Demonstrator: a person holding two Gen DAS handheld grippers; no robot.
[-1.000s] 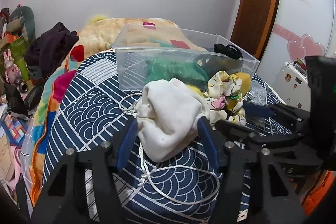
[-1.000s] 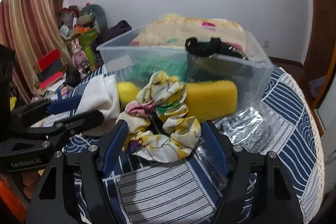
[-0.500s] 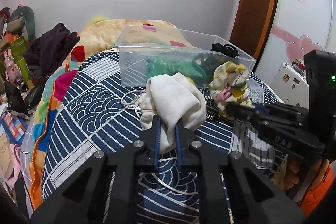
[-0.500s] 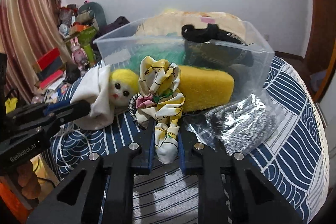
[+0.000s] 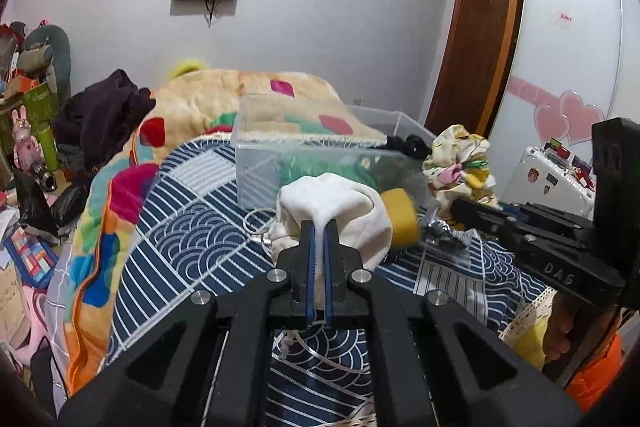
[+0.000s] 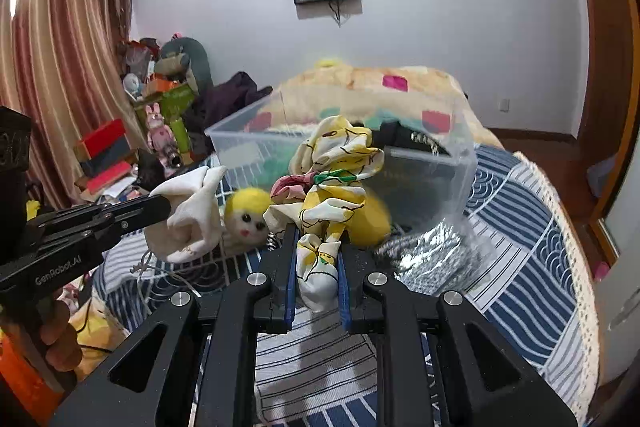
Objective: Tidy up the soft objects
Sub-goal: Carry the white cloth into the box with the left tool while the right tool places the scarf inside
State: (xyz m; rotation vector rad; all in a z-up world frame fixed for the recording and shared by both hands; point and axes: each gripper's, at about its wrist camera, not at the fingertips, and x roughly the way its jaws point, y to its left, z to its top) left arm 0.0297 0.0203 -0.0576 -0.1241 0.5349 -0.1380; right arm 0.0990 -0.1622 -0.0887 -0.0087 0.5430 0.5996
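My left gripper (image 5: pixel 319 227) is shut on a white drawstring pouch (image 5: pixel 340 215) and holds it above the bed; it also shows in the right wrist view (image 6: pixel 192 223). My right gripper (image 6: pixel 318 247) is shut on a yellow floral scrunchie (image 6: pixel 332 179), lifted in front of the clear plastic bin (image 6: pixel 248 147); the scrunchie also shows in the left wrist view (image 5: pixel 460 163). The bin (image 5: pixel 256 163) holds green and black items. A yellow sponge (image 5: pixel 400 219) and a yellow-haired doll (image 6: pixel 248 215) lie on the bed before the bin.
A silver-grey bag (image 6: pixel 436 247) lies right of the scrunchie on the blue patterned bedspread (image 6: pixel 540 227). A colourful blanket (image 5: pixel 120 195) drapes the bed's left side. Clutter and toys (image 6: pixel 160 131) stand on the left. The pouch's white cord (image 5: pixel 320 351) trails on the bed.
Both grippers closed from open on their items, the left on the pouch and the right on the scrunchie, and have lifted them off the bed, uncovering the doll.
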